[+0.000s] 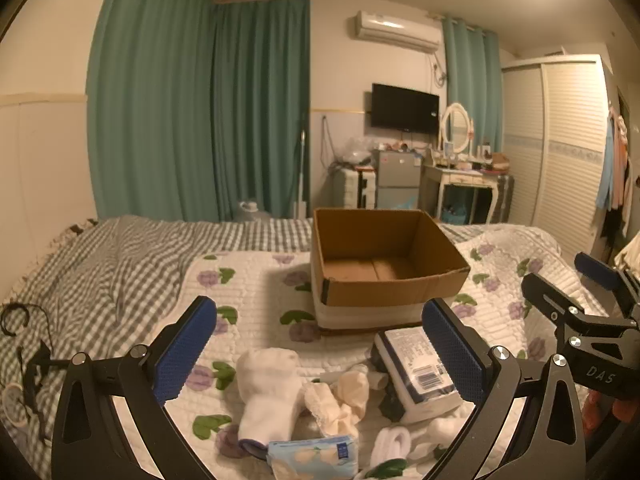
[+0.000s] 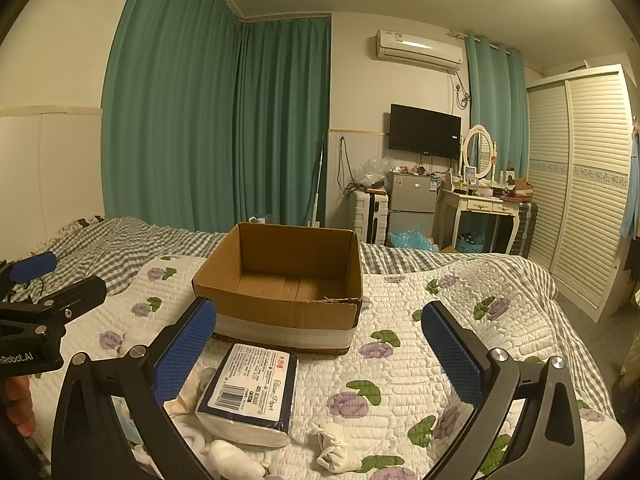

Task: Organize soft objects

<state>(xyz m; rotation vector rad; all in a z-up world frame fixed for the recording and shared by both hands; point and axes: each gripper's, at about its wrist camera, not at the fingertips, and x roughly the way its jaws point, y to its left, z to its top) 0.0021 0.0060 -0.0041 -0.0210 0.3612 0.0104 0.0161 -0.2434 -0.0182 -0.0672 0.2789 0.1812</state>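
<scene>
We hold both grippers above a bed spread with a white quilted coverlet printed with purple flowers (image 2: 400,368). The left gripper (image 1: 320,344) has its blue-padded fingers (image 1: 188,344) wide apart, nothing between them. The right gripper (image 2: 318,344) likewise has its fingers (image 2: 452,352) spread wide, gripping nothing.

The open brown cardboard box with a white band round its base (image 1: 380,292) stands on the coverlet at 12 o'clock from both grippers; its visible floor is bare.

Soft things lie in a loose heap at the near edge of the bed. In the left wrist view, a rolled white sock (image 1: 268,392) lies at 6 o'clock, below the gap between the fingers. Touching it at its 3 o'clock is a crumpled cream lace-edged cloth (image 1: 340,400). A rectangular dark-blue-and-white plastic-wrapped tissue pack (image 1: 416,372) lies near the right-hand finger, just in front of the box. A small pale-blue soft packet with pear pictures (image 1: 312,456) sits at the lower edge, and a looped white bundle (image 1: 392,448) lies at its 3 o'clock.

In the right wrist view the tissue pack (image 2: 250,396) lies at 7 o'clock, close to the box front, and a knotted cream cloth bundle (image 2: 336,448) lies at 6 o'clock, apart from the pack. A grey-and-white checked duvet (image 1: 100,264) covers the bed at 10 o'clock.
</scene>
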